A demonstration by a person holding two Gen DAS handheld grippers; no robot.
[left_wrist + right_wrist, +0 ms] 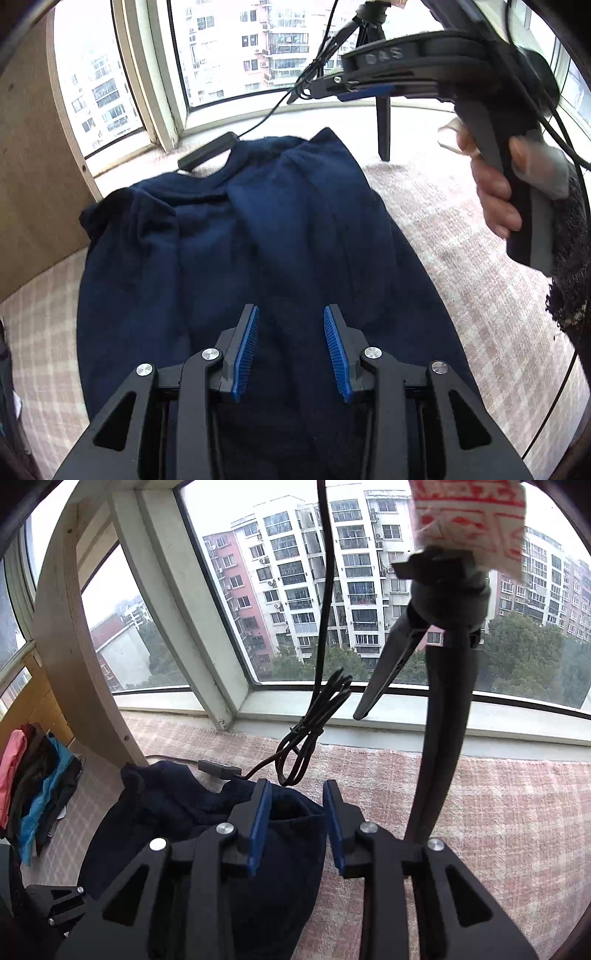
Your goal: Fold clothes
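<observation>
A dark navy garment point(258, 236) lies partly folded lengthwise on the pink checked cover point(461, 258), its collar toward the window. My left gripper point(291, 350) is open and empty just above the garment's near end. My right gripper point(297, 827) is open and empty, raised over the garment's far right corner point(207, 812). In the left wrist view the right gripper's body and the hand holding it point(495, 192) hang at the upper right, clear of the cloth.
A black tripod point(439, 686) stands on the cover at the right, beside the window. A coiled black cable point(306, 734) and a small black box point(218, 768) lie by the sill near the collar. A pile of coloured clothes point(33, 790) lies at the far left.
</observation>
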